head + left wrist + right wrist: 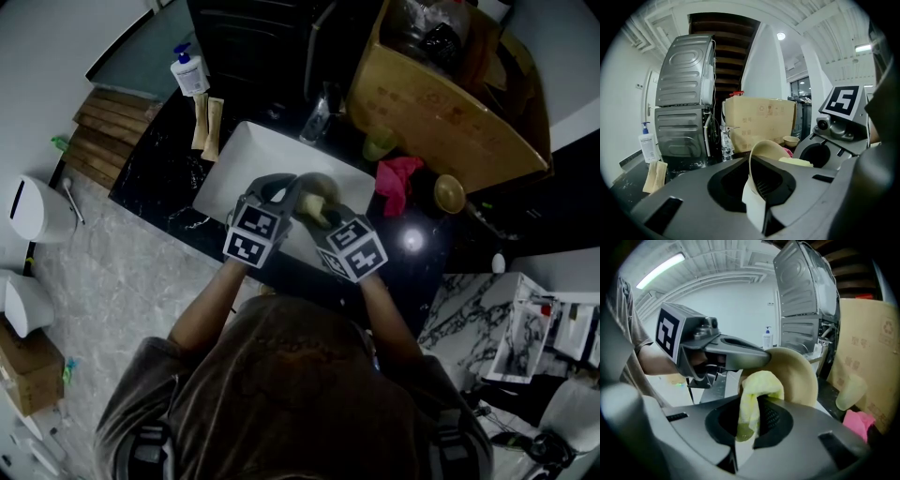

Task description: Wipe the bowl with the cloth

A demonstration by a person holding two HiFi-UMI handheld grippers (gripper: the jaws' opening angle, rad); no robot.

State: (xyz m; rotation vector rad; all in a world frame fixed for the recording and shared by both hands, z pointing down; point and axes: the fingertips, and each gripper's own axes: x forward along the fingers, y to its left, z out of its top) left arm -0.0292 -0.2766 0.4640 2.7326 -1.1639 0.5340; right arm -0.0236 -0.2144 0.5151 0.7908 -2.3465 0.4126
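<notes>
Above the white sink (pixel 246 150), a beige bowl (pixel 319 187) is held on edge by my left gripper (pixel 281 192), whose jaws are shut on its rim (pixel 757 154). My right gripper (pixel 314 220) is shut on a yellow-green cloth (pixel 754 390), which presses into the bowl's (pixel 799 376) inside. In the left gripper view the cloth (pixel 797 162) shows just behind the bowl, with the right gripper's body beyond it. In the right gripper view the left gripper's upper jaw reaches over the bowl's rim.
A cardboard box (pixel 450 103) stands at the back right on the dark counter (pixel 159 173). A pink cloth (pixel 398 178), a small bowl (pixel 450 192) and a green cup (pixel 380 142) lie near it. A soap bottle (pixel 189 73) stands at the back left.
</notes>
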